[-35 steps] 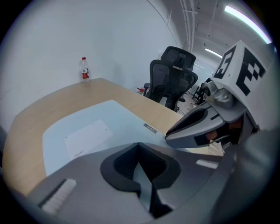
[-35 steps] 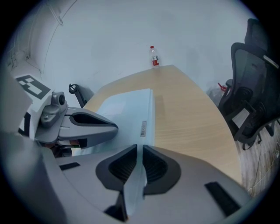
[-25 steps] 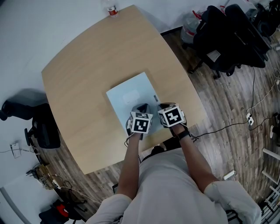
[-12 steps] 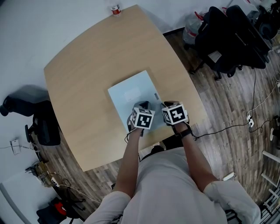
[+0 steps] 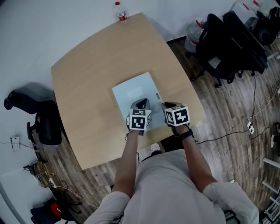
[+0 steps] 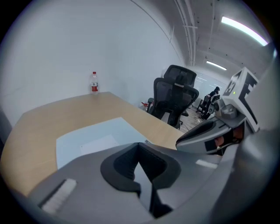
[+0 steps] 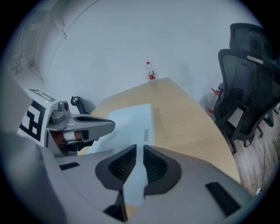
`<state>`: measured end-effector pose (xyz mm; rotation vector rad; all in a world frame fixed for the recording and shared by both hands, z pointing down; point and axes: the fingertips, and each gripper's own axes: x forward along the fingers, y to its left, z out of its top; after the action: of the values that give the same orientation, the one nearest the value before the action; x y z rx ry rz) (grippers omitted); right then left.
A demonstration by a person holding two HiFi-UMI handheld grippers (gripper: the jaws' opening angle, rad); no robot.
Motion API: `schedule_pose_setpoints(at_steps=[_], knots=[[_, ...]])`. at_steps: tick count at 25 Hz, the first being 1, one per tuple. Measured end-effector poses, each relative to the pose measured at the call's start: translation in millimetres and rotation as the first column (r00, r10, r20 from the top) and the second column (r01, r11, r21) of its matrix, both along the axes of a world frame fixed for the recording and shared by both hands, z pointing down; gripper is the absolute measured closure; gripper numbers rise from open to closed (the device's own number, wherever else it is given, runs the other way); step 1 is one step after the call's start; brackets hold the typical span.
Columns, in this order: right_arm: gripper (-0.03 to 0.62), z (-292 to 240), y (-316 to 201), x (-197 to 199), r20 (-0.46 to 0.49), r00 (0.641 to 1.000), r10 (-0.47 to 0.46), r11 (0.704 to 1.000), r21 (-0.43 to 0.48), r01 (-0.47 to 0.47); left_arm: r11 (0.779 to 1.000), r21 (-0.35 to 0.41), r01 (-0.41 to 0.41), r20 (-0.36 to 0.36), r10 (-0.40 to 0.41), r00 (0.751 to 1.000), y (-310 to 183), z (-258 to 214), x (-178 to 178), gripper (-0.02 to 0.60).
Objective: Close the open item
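A flat pale blue folder-like item [image 5: 133, 92] lies closed on the wooden table [image 5: 87, 65], with a small label near its right edge. Both grippers hover over its near edge, side by side. My left gripper [image 5: 141, 104] is over the item's near middle, and its pads [image 6: 131, 162] meet at the tips with nothing between them. My right gripper [image 5: 168, 106] is at the near right corner. Its jaws have just been opening and now stand a narrow gap apart [image 7: 139, 153]; only the blue item below shows through the gap.
A water bottle [image 5: 121, 12] stands at the table's far corner. Black office chairs [image 5: 227, 43] crowd the floor to the right, and another black chair [image 5: 41, 127] sits at the left. Cables lie on the wooden floor on both sides.
Both grippers have lifted a little above the item's near edge. The head view has shifted slightly. The blue item has not moved.
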<state>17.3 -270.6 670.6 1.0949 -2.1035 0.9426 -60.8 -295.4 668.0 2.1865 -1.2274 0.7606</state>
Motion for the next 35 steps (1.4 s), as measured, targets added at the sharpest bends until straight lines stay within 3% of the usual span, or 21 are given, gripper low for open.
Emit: schedule_pose_setpoints(at_steps=[6,12,19,29,35], knots=[[0.54,-44,3,-14,0.027,1.0,-0.004,0.992,0.127,0.001,0.992,0.063,0.106,-0.108,-0.098,0.989,15,-52,-22,0.574],[0.551,-100,10,-33,0.044,0.999,-0.022,0.961,0.275,0.009,0.965,0.178,0.192,-0.138,-0.169,0.976,36,-105,-53,0.574],[0.563,-157,28,-46,0.087,0.996,-0.022,0.904,0.426,-0.017,0.871,0.409,0.271,-0.125,-0.241,0.962,66,-173,-95,0.572],[0.576,-231,59,-62,0.129,0.99,-0.059,0.773,0.633,-0.037,0.772,0.55,0.318,-0.185,-0.259,0.948,107,-242,-116,0.572],[0.58,-268,76,-60,0.141,0.989,-0.054,0.691,0.72,-0.065,0.703,0.642,0.307,-0.167,-0.262,0.951,128,-272,-117,0.572]])
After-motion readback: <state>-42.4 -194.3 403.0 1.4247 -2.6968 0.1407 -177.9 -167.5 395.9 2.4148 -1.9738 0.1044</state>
